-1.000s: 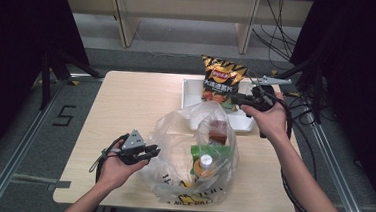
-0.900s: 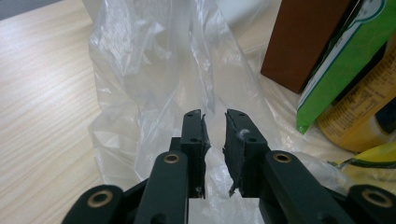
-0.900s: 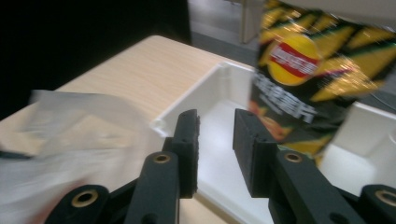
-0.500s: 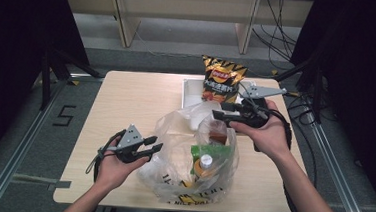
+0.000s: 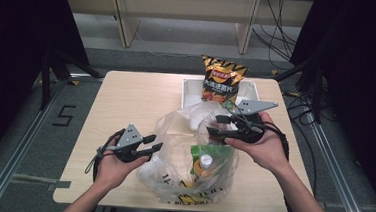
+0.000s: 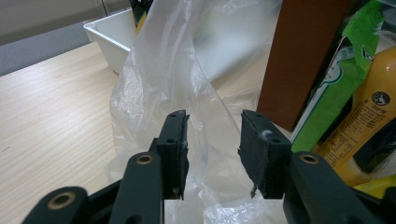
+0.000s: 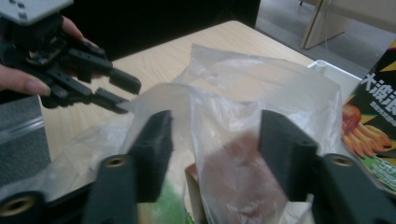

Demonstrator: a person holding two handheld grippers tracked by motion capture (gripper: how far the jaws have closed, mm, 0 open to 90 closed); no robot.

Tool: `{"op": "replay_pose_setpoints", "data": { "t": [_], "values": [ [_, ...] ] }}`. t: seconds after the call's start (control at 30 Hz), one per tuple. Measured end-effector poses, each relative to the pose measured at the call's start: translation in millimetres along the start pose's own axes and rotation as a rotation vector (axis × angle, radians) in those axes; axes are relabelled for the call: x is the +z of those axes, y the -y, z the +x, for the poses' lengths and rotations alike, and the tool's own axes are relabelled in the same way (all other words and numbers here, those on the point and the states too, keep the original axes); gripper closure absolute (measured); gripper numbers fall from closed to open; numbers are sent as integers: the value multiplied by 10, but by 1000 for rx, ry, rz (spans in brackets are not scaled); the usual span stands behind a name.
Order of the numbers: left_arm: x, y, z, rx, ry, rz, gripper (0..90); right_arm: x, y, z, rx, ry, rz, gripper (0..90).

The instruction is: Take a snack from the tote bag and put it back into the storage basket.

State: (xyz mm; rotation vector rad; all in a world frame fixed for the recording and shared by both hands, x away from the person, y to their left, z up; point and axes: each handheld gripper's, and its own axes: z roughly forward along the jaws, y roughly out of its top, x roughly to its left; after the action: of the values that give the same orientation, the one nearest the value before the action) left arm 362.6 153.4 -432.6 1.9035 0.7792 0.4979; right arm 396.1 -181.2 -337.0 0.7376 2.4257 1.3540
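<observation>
I have both grippers at the bag, the left gripper and right gripper just spreading apart, pinching nothing. Drink and box are inside; the chips wait at the bench's far edge.

Clear plastic bag with yellow-black print; orange bottle; green carton; black-yellow striped chip bag.

My high view looks down and forward over the table; my two gripper views sit close, low (almost touching), facing the plastic bag, centre frame in all three.
</observation>
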Motion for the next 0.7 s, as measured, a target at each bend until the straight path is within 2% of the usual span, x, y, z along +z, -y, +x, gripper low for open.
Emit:
{"op": "replay_pose_setpoints", "data": {
  "t": [0.03, 0.07, 0.1, 0.13, 0.17, 0.2, 0.23, 0.27, 0.33, 0.37, 0.4, 0.43, 0.5, 0.57, 0.6, 0.67, 0.7],
  "values": [
    [3, 3, 1, 2, 0, 2, 608, -5, 13, -2, -16, 21, -14, 592],
    [9, 9, 2, 2, 4, 2, 608, -27, 23, 26, 17, 21, -1, 642],
    [14, 13, 1, -1, 6, 4, 608, -48, 27, -2, -18, 22, -1, 686],
    [15, 15, 0, 0, 3, 11, 608, -56, 33, -1, -14, 13, -5, 726],
    [19, 17, 6, 8, 5, 14, 608, -82, 38, -5, -21, 24, 0, 768],
    [28, 23, 6, 2, 11, 12, 608, -100, 47, 7, 2, 13, 19, 788],
    [27, 23, 1, 1, 6, 15, 608, -107, 52, 11, 10, 15, 16, 816],
    [30, 24, -1, 1, 6, 14, 609, -105, 56, -9, -11, 15, 9, 841],
    [30, 25, -3, 3, 7, 16, 610, -126, 68, -20, -18, 18, 7, 894],
    [31, 26, -3, 3, 8, 15, 610, -124, 76, -25, -17, 24, -7, 900],
    [34, 27, -3, 2, 8, 15, 611, -135, 82, -28, -9, 23, 2, 900],
    [36, 29, -3, 1, 8, 15, 611, -142, 88, -44, -21, 21, 6, 900],
    [41, 33, 1, 0, 12, 17, 612, -163, 111, -41, 20, 27, 29, 900],
    [43, 37, 4, -1, 14, 17, 614, -180, 129, -73, -3, 34, 27, 900],
    [43, 38, 5, -1, 14, 17, 615, -203, 145, -55, 29, 44, 39, 900],
    [43, 40, 4, -2, 13, 19, 617, -230, 178, -92, 11, 57, 42, 900],
    [43, 40, 2, 0, 11, 21, 618, -253, 204, -77, 54, 73, 51, 900]
  ]
}}
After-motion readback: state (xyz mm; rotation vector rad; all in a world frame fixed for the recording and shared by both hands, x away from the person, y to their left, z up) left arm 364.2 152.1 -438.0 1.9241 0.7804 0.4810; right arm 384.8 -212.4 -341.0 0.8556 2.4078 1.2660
